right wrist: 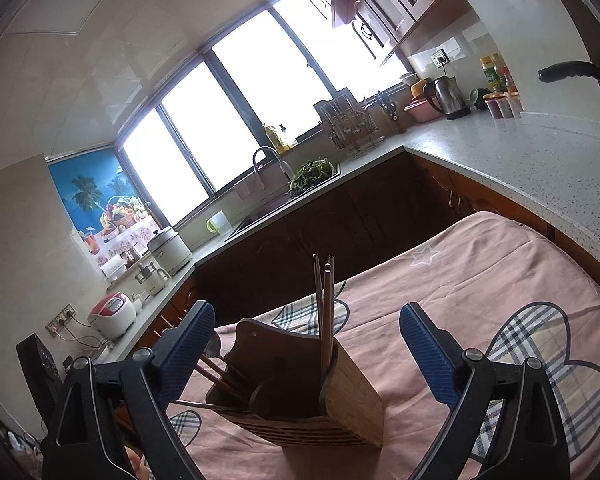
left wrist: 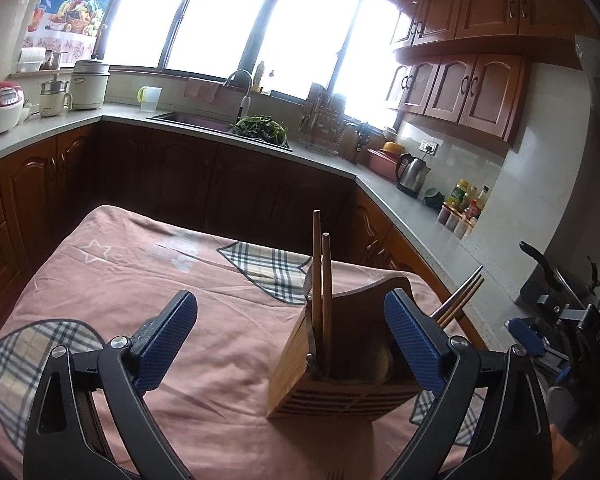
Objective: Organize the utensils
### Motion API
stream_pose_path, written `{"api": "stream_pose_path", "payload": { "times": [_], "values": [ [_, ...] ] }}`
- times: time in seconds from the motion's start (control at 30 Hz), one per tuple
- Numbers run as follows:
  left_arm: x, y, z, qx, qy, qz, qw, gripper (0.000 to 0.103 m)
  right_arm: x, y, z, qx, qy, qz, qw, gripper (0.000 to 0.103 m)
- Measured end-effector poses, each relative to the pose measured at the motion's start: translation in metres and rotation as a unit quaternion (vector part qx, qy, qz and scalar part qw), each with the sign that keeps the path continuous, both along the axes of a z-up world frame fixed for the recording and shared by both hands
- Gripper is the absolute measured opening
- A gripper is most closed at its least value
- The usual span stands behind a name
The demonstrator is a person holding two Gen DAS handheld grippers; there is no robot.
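Left wrist view, item: wooden utensil holder (left wrist: 332, 376) on our desk (left wrist: 148, 280), pink cloth cover.
We log the left gripper (left wrist: 292, 340) with jaws spread wide and empty, holder nearer its right jaw; chopsticks (left wrist: 322, 280) stand upright inside. Our right gripper (right wrist: 306, 356) likewise has jaws spread and empty, the holder low between them, toward the left jaw.

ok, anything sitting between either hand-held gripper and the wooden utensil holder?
Nothing visible. The left hand-held gripper and right hand-held gripper both stand open and empty right at the utensil holder on the pink cloth. The only things nearby are the chopsticks already standing inside it.
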State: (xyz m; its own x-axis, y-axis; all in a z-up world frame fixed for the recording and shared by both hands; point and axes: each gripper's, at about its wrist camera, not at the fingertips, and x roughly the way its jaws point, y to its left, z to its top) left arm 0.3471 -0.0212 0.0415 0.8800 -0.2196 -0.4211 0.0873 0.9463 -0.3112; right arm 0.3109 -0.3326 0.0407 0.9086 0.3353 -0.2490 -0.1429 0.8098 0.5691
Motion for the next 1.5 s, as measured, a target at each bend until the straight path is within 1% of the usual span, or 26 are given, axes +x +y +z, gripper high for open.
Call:
{"api": "stream_pose_path", "payload": {
  "times": [0.1, 0.2, 0.4, 0.67, 0.93, 1.23, 1.37, 1.5],
  "values": [
    [-0.011, 0.002, 0.003, 0.0, -0.002, 0.001, 1.0, 0.102, -0.011, -0.002, 0.0, 0.002, -0.001, -0.001, 1.0, 0.095],
    [-0.024, 0.005, 0.007, -0.001, -0.002, -0.001, 1.0, 0.103, -0.025, -0.003, 0.001, 0.0, -0.006, -0.002, 1.0, 0.097],
    [-0.057, 0.008, 0.008, 0.001, 0.0, -0.007, 1.0, 0.103, -0.055, 0.0, 0.0, -0.007, -0.008, 0.006, 1.0, 0.098],
    [-0.101, 0.02, 0.008, 0.006, 0.011, 0.003, 0.9999, 0.103, -0.094, 0.007, 0.007, -0.03, -0.017, 0.018, 0.999, 0.098],
    [-0.145, 0.028, 0.007, 0.019, 0.009, 0.013, 0.9997, 0.103, -0.134, 0.02, 0.007, -0.043, -0.026, 0.029, 0.998, 0.098],
    [-0.201, 0.031, 0.004, 0.038, 0.001, 0.007, 0.9992, 0.103, -0.191, 0.031, 0.003, -0.08, -0.044, 0.02, 0.996, 0.101],
    [-0.225, 0.033, 0.003, 0.041, -0.006, 0.011, 0.9991, 0.103, -0.216, 0.037, 0.002, -0.098, -0.052, 0.012, 0.994, 0.102],
    [-0.247, 0.033, -0.004, 0.05, -0.009, 0.018, 0.9985, 0.103, -0.239, 0.042, -0.003, -0.117, -0.062, -0.002, 0.991, 0.103]
  ]
}}
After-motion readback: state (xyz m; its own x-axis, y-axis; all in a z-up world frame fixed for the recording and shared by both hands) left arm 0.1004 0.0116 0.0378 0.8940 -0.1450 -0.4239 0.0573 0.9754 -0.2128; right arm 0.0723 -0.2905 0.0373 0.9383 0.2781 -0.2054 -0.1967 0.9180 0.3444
